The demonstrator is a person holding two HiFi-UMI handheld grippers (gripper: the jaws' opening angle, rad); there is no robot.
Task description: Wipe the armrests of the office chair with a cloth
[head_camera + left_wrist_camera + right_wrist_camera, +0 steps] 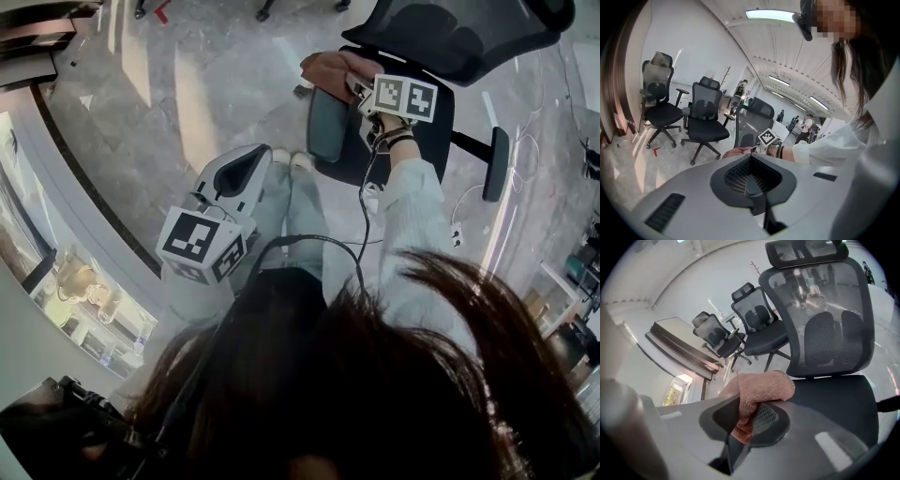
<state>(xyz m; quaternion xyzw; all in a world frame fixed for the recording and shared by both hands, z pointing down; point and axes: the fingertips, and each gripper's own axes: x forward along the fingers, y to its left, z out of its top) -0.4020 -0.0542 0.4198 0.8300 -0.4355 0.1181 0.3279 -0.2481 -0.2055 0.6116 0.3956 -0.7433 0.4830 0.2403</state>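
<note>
While the left gripper (752,183) sits closed, the right gripper (746,423) pinches the cloth (761,385).

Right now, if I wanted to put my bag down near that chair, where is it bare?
The chair seat is bare, and so is the marble floor beside the chair. It is crowded at the armrest, where the right gripper holds the cloth.
</note>
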